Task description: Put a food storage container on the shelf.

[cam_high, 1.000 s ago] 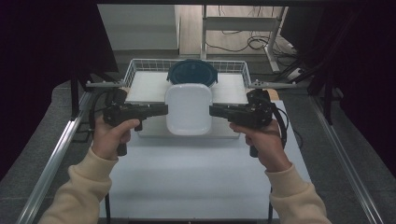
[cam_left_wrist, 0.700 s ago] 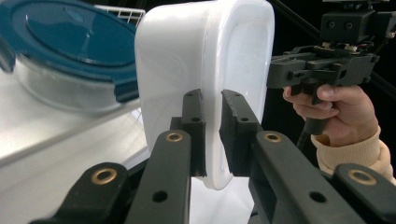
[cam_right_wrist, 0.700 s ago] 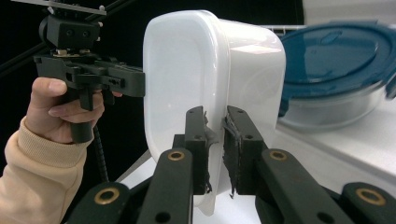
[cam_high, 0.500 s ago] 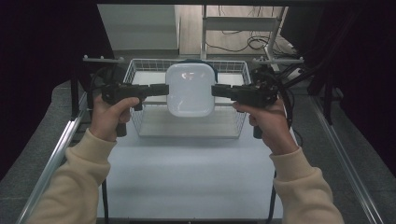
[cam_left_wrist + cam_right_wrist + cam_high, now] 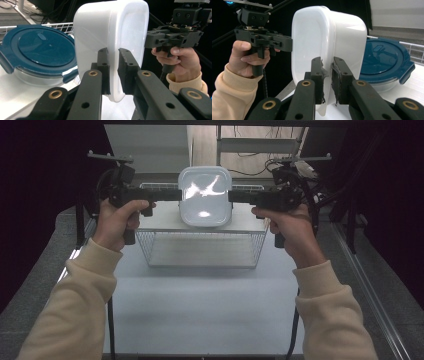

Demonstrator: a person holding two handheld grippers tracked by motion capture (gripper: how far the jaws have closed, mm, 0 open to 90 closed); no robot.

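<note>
A white plastic tub hangs in the air above the wire basket, standing on edge with its broad face toward the person. My left gripper is shut on the tub's left rim and my right gripper on its right rim. In the left gripper view the two jaws pinch the thin edge of the tub. The right gripper view has the same pinch on the tub's opposite edge.
A round clear container with a dark blue clip lid sits on the white slab in the basket. White tabletop lies in front of the basket. Metal rails run along both table sides; a dark curtain stands at the left and right.
Both grippers have risen together with the tub, from low over the basket to well above it. The tub has tipped from lying flat to standing on edge. The blue-lidded container stayed put.
</note>
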